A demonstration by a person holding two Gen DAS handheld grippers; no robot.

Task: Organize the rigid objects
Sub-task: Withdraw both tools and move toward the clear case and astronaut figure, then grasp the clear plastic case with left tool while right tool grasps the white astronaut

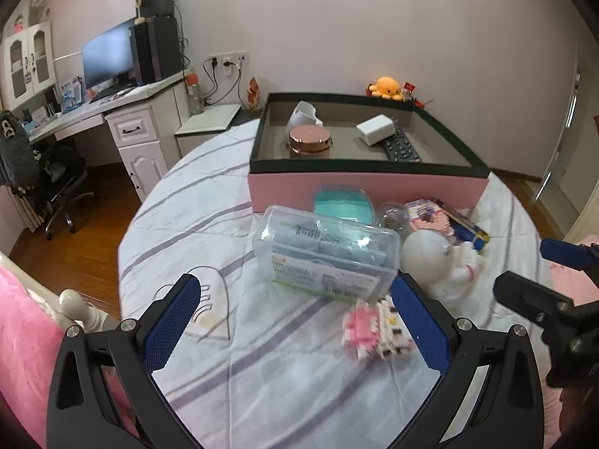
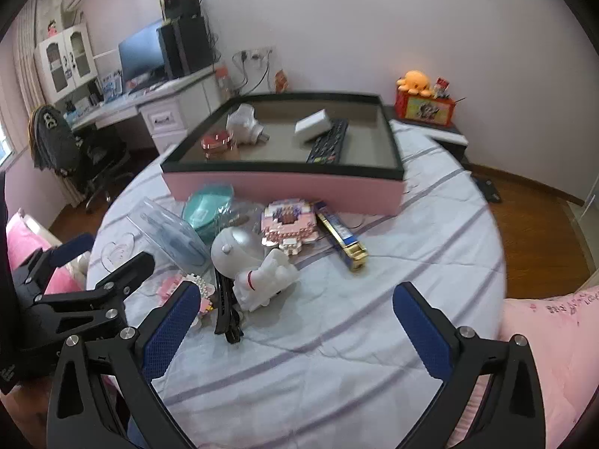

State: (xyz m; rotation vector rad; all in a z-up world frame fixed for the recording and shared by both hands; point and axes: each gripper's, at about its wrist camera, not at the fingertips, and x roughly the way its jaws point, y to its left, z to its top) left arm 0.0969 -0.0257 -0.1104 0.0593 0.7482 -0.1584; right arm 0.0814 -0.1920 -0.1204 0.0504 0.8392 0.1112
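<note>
A pink box (image 1: 367,187) with a dark rim sits on the striped bed cover and holds a rose-gold jar (image 1: 310,141), a white charger (image 1: 376,129), a remote (image 1: 401,146) and a white item. In front lie a clear plastic case (image 1: 325,250), a teal round case (image 1: 342,205), a white astronaut figure (image 1: 438,265), a pink block model (image 1: 374,331) and a blue-gold box (image 2: 340,234). A black clip (image 2: 224,310) lies by the astronaut (image 2: 254,269). My left gripper (image 1: 295,321) is open above the cover, before the clear case. My right gripper (image 2: 295,321) is open, right of the astronaut.
A desk with monitor (image 1: 108,58), drawers and an office chair (image 1: 56,183) stands at the left over wooden floor. An orange plush (image 1: 387,88) sits behind the box. A pink blanket (image 2: 554,340) lies at the right, a pink pillow (image 1: 22,336) at the left.
</note>
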